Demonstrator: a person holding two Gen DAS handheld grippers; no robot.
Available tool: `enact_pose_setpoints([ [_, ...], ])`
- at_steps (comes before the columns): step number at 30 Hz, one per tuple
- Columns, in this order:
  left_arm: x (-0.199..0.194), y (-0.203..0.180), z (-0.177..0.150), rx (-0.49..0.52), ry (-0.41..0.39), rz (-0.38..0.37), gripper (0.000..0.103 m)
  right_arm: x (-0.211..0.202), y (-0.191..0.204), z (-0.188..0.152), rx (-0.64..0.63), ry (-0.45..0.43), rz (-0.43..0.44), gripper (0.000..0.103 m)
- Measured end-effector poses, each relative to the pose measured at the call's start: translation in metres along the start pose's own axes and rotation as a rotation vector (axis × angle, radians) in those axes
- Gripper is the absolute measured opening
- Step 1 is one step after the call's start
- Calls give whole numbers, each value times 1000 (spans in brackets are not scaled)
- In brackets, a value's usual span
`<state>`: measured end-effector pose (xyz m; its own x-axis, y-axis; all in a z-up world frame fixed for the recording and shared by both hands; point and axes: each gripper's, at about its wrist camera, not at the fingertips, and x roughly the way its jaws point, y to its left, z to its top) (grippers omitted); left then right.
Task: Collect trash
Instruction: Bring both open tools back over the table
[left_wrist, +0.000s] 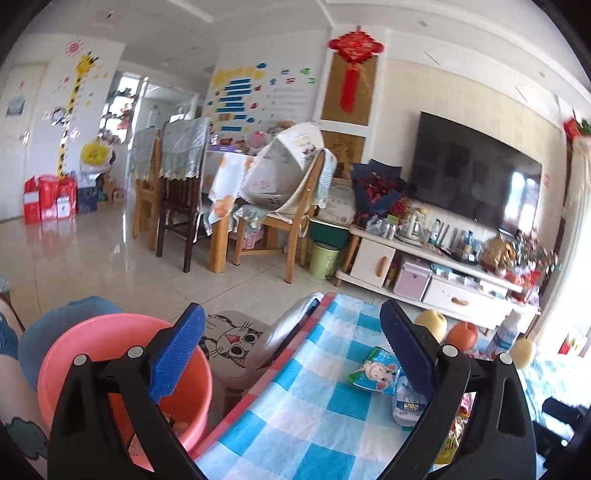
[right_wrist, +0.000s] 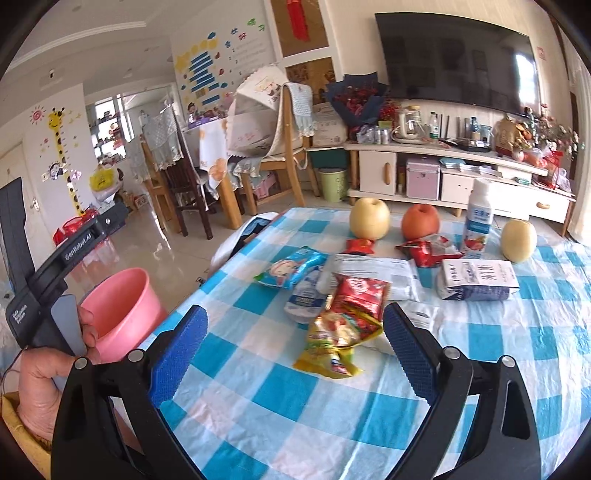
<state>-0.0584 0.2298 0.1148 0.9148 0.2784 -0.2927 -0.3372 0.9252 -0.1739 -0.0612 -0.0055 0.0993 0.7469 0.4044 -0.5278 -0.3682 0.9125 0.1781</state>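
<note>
1. Left wrist view: my left gripper (left_wrist: 291, 354) has its blue fingers (left_wrist: 177, 350) spread wide and released, grasping nothing. The left finger hangs over the pink bucket (left_wrist: 110, 354) at 8 o'clock, which stands on the floor just beside the tabletop (left_wrist: 295, 417) edge.
2. Same view: near the right finger at 4 o'clock lie a blue snack packet (left_wrist: 373, 373) and a crushed water bottle (left_wrist: 406, 402), touching each other. I cannot tell whether the finger touches them.
3. Right wrist view: my right gripper (right_wrist: 295, 350) is also wide open and empty, hovering above the checked cloth.
4. Same view: between the fingers, toward 12 o'clock, a yellow wrapper (right_wrist: 332, 347) lies against a red wrapper (right_wrist: 360, 295). Beyond them sit more red wrappers (right_wrist: 424, 249), a white carton (right_wrist: 476, 278), fruit and a yoghurt bottle (right_wrist: 478, 221).
5. Same view: at 9 o'clock a hand (right_wrist: 40, 373) holds the other gripper's handle beside the bucket.
</note>
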Motion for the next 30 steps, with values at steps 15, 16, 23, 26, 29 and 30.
enact_pose_setpoints([
  [15,0,-82,-32,185,97,-91,96,-21,-71,-4,84,-20,-52,95],
  [16,0,-87,-35,192,103,-91,96,-22,-76,-4,84,-22,-60,95],
  [23,8,-118,-55,216,237,-213,96,-26,-120,-1,147,-11,-105,95],
  [26,15,-135,-70,246,325,-306,96,-26,-140,0,188,-2,-108,95],
  [29,21,-149,-86,266,396,-348,96,-25,-157,0,204,3,-142,95],
  [30,23,-153,-91,271,416,-363,96,-23,-162,0,212,12,-145,95],
])
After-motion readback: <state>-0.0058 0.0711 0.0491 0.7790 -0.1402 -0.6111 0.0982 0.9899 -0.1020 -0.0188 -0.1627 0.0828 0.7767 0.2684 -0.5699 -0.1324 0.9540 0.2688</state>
